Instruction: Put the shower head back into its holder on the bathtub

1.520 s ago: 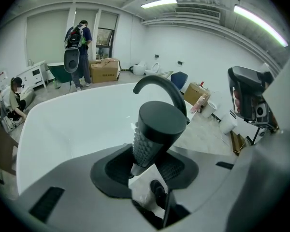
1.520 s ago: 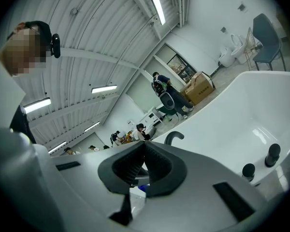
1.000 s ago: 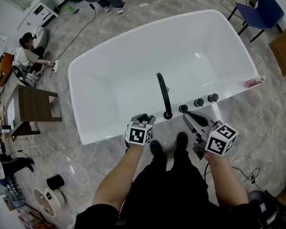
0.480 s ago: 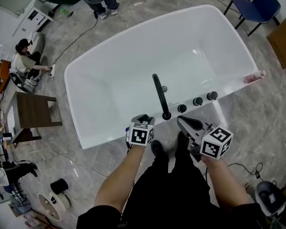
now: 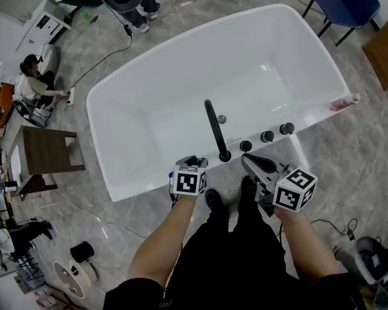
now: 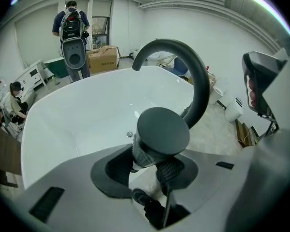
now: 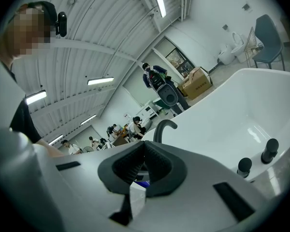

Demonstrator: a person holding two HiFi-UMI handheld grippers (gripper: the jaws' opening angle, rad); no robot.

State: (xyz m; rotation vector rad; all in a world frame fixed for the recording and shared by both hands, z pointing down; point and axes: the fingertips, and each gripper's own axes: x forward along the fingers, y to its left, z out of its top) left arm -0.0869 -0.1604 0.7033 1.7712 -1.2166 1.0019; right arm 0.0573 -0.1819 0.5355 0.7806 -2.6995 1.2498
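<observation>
The white bathtub [image 5: 149, 63] has a black arched spout [image 5: 215, 131] and three black knobs [image 5: 267, 136] on its near rim. My left gripper [image 5: 193, 161] points steeply down at that rim, left of the spout's base. In the left gripper view the gripper [image 6: 147, 166] is shut on the dark shower head [image 6: 162, 129], a knurled cylinder with a flat round top, and the spout [image 6: 193, 76] arches behind it. A dark hose end shows below. The holder is hidden. My right gripper [image 5: 249, 161] hovers near the knobs, and its jaws [image 7: 144, 161] are shut and hold nothing.
A pink item [image 5: 343, 103] lies on the tub's right rim. A blue chair [image 5: 349, 5] and a cardboard box [image 5: 385, 53] stand at the far right. A wooden stool [image 5: 48, 150], a seated person [image 5: 29, 86] and a cable spool [image 5: 74, 273] are at the left.
The head view has shifted slightly. Both grippers keep their places at the tub's near rim, the left one still closed round the shower head.
</observation>
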